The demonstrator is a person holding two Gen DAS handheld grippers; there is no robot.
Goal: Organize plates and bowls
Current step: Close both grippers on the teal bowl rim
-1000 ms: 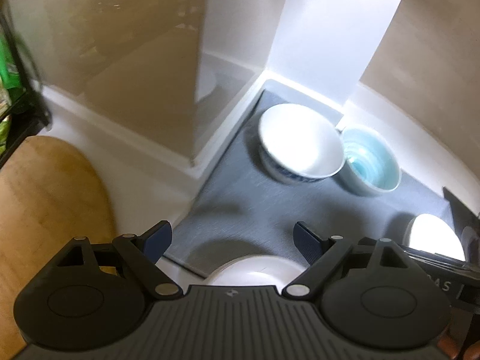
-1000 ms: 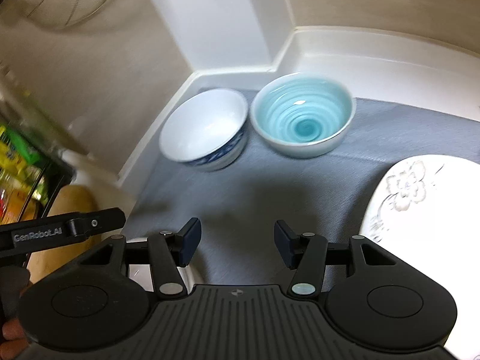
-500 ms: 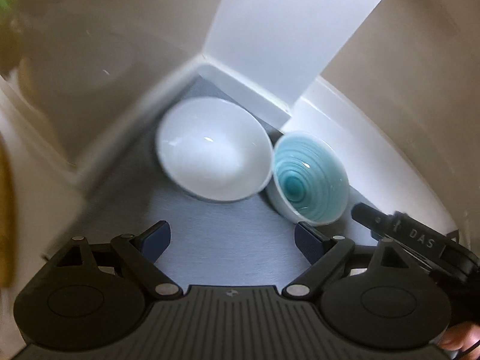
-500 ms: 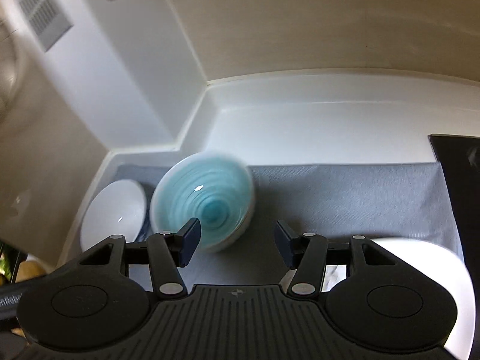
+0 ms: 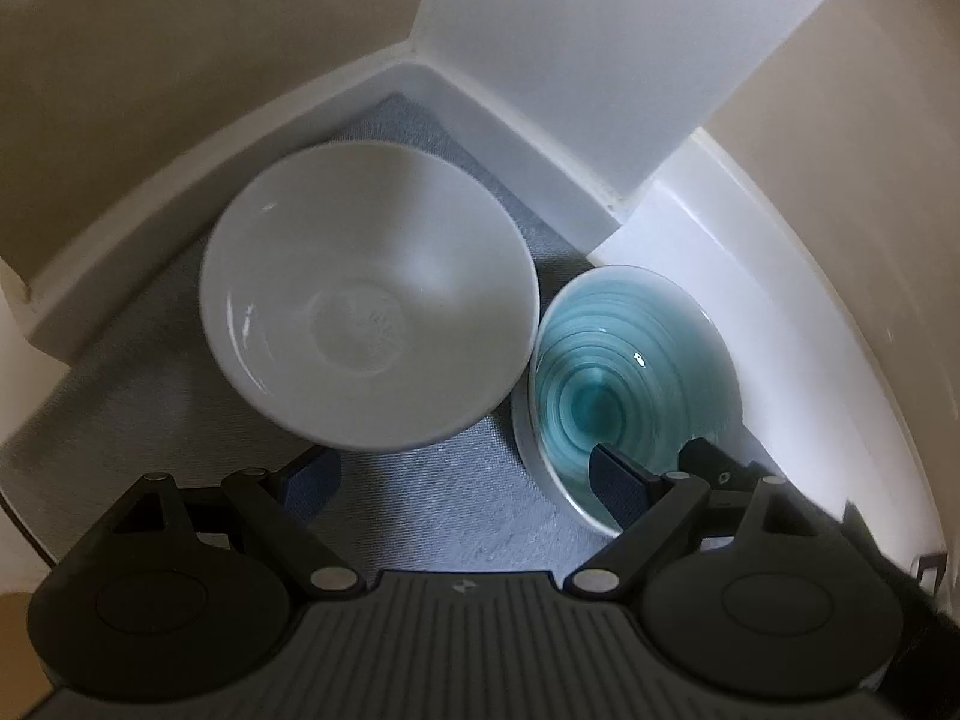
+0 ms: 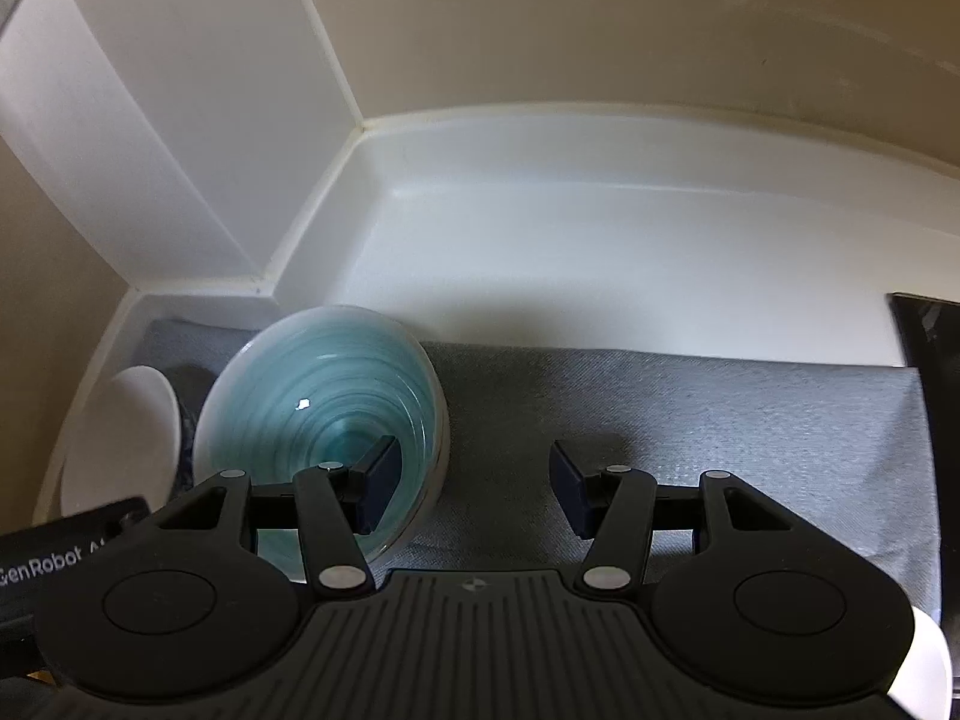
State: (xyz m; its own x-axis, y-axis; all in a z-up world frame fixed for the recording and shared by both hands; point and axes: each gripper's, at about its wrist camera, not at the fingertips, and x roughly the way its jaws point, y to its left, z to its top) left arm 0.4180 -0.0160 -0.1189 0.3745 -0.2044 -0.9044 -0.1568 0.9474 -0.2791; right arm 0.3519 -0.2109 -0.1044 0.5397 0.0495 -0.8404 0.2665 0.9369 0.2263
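— How do the two grippers stand?

— The left gripper [image 5: 462, 474] is spread wide and holds nothing; its fingertips sit low over the grey mat [image 5: 420, 498], just short of the white bowl [image 5: 366, 318]. The right gripper [image 6: 471, 480] is also spread, its left finger reaching inside the teal bowl [image 6: 318, 402] and its right finger outside the rim, over the mat.

— And the bowls?

— Both sit upright on the mat in the corner of the white counter [image 6: 600, 258], side by side, rims nearly touching.
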